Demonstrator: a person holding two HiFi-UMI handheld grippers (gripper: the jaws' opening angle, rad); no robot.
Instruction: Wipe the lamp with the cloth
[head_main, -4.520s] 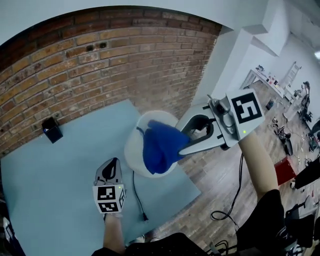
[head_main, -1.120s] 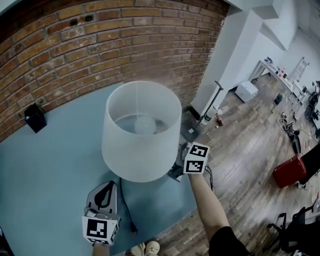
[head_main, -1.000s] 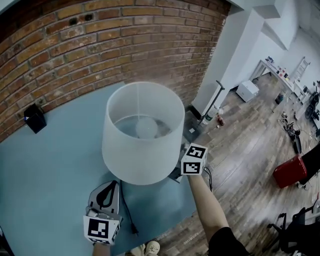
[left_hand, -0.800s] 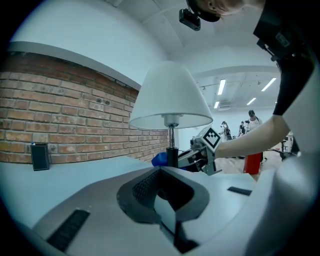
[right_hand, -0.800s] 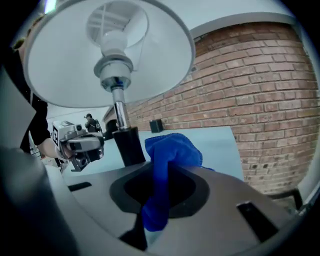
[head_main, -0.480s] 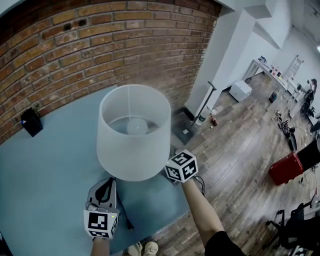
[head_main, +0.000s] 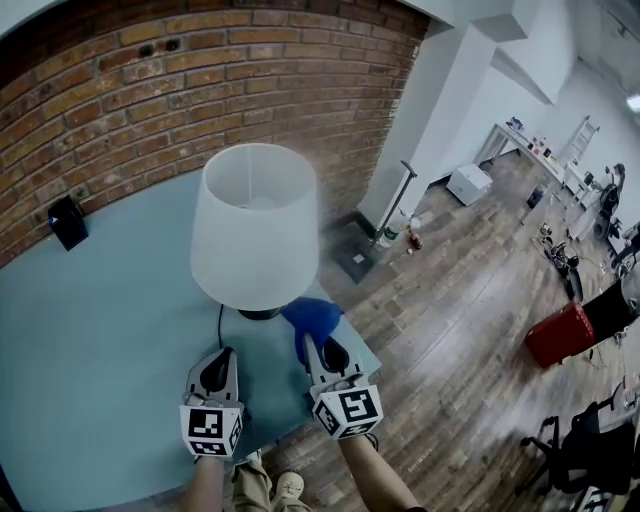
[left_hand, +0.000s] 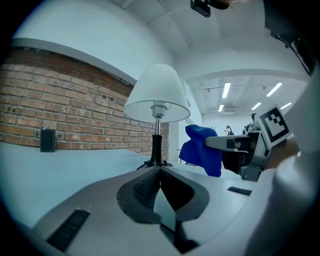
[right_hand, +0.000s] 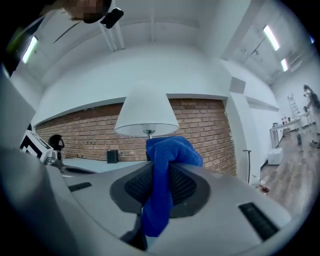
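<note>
Clamping a bunched blue terry cloth (right_hand: 162, 167) between its jaws, the right gripper (head_main: 306, 343) hovers near the black base (head_main: 260, 313) of the white-shaded table lamp (head_main: 255, 225), which stands upright, stem vertical, on a pale blue surface (head_main: 100, 330) before a red brick wall (head_main: 200, 80); the left gripper (head_main: 221, 355), jaws pressed together on nothing, is held low alongside, pointing toward the lamp's stem

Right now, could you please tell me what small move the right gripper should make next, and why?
Probably ease the right gripper toward the lamp until the blue cloth it clamps meets the black stem. The cloth hangs beside the stem, apart from it, below the white lampshade; the left gripper is shut and empty.
</note>
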